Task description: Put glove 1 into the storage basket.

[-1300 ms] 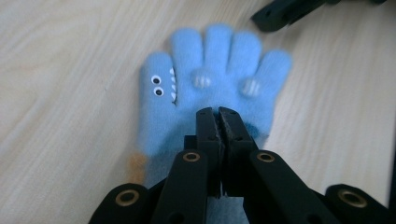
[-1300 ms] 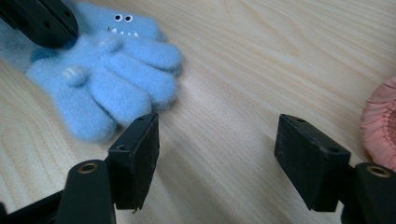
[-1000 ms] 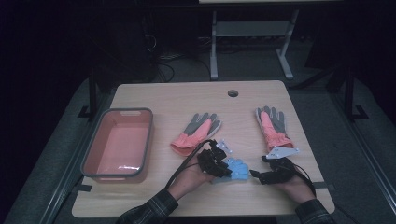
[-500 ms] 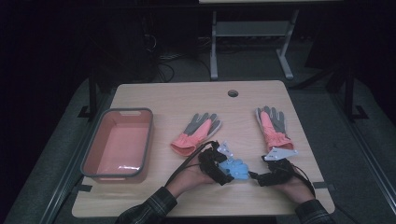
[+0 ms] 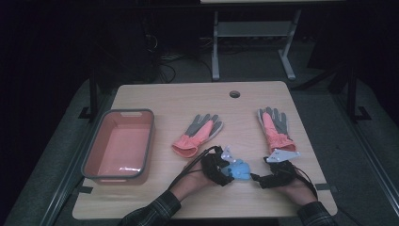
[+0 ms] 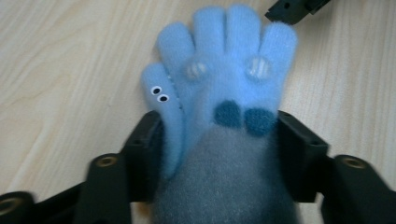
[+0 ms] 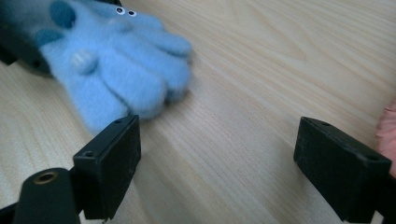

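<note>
Left claw [image 6: 219, 135] closing around the blue glove [image 6: 224, 74]; right claw [image 7: 224, 163] wide open.

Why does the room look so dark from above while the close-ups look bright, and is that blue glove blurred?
High view: dim, lit mainly on the table, surroundings near black, faint glare in the pink bin. Left gripper view: bright, the blue glove sharp at the fingers, its grey cuff soft. Right gripper view: glove fuzzy, wood grain crisp.

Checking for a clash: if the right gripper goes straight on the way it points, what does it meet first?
Probably bare table: the right gripper has open jaws with nothing between them. The blue glove lies just left of that line, so the left jaw may brush its fingertips.
</note>
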